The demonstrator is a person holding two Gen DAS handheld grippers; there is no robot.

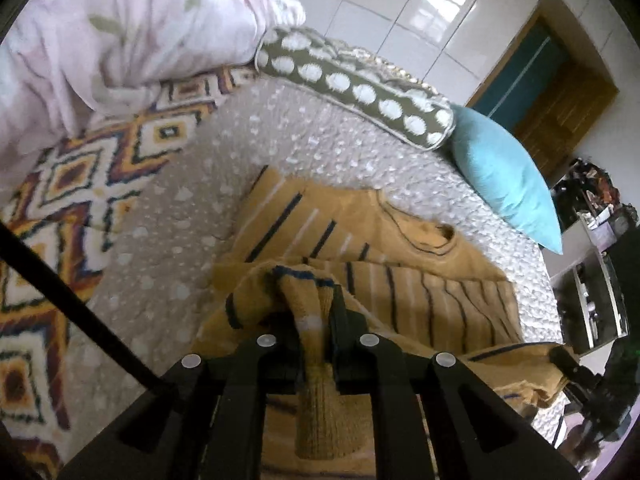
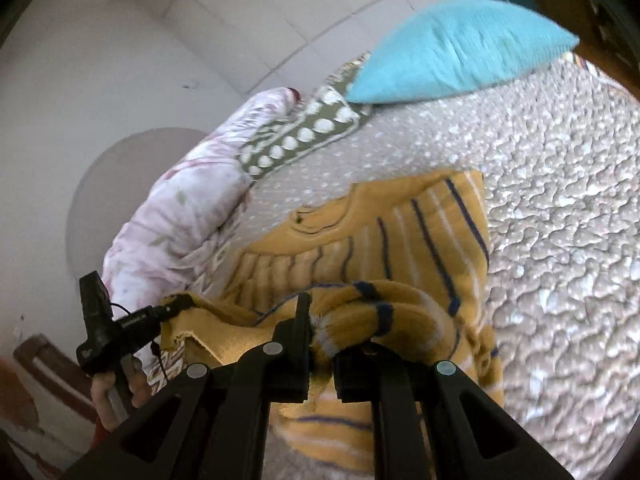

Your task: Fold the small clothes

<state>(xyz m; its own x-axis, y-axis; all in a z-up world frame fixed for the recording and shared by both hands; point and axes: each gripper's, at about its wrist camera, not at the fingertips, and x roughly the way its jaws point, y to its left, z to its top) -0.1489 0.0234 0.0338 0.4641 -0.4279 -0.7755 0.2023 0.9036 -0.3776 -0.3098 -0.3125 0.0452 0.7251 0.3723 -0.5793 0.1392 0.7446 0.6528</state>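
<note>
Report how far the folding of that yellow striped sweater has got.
Done: nothing folded flat yet. In hand: left tongs and right tongs are each shut on the sweater hem, lifted over its body. Left: lay the hem down toward the collar, then fold again.

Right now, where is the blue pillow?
The blue pillow lies at the far edge of the bed, right of the spotted pillow in the left wrist view, beyond the yellow striped sweater.

one sweater [image 1: 360,216], two tongs [image 1: 316,320], three pillows [image 1: 504,176]
</note>
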